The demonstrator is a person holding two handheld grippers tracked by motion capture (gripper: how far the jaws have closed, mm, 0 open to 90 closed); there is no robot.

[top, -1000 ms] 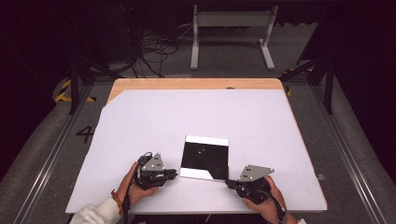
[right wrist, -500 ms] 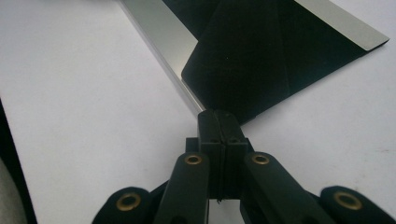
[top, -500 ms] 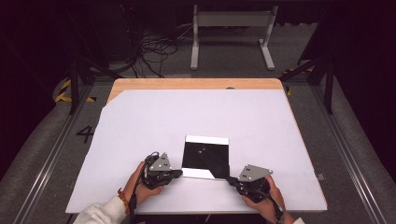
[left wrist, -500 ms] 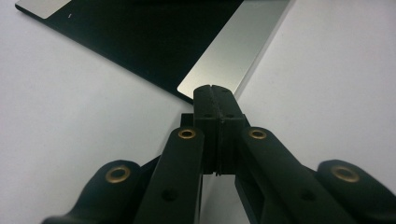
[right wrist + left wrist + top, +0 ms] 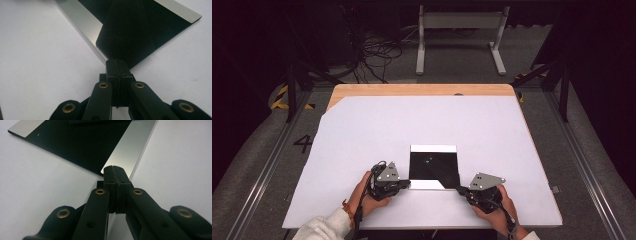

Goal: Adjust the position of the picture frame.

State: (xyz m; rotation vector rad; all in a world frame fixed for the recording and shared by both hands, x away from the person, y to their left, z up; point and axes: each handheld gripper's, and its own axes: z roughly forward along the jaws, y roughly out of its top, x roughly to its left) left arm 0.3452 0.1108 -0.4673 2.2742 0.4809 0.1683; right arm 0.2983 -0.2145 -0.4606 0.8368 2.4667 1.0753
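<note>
- The left hand (image 5: pixel 367 200) and the right hand (image 5: pixel 497 207) were at the near side of the black sheet (image 5: pixel 434 165), each one holding its gripper.
- The left gripper (image 5: pixel 408 184) had moved in from the left during the last second. Its tip was now at the near left corner of the sheet, on the end of the silver strip (image 5: pixel 424 185).
- In the left gripper view its jaws were pressed together on that corner (image 5: pixel 113 168). I could not tell if the strip (image 5: pixel 127 147) was really pinched between them.
- The right gripper (image 5: pixel 459 189) had stayed at the near right corner of the sheet. Its jaws were clenched (image 5: pixel 116 62), and a black flap of the sheet (image 5: pixel 140 27) seemed to rise into them, lying over the strip (image 5: pixel 80 18).
- The sheet itself had not shifted. It lay flat on the white table cover (image 5: pixel 362 130), in the near half, a little right of the middle.
- I judge that both near corners were now reached, so the folding or lifting of the near edge could begin with two grippers together.
- Behind the sheet came its far silver edge (image 5: pixel 433 148), then bare cover, then the wooden table edge (image 5: pixel 422 90).
- Far behind the sheet, on the floor, were cables (image 5: pixel 374 55) and a metal stand (image 5: pixel 459 22).
</note>
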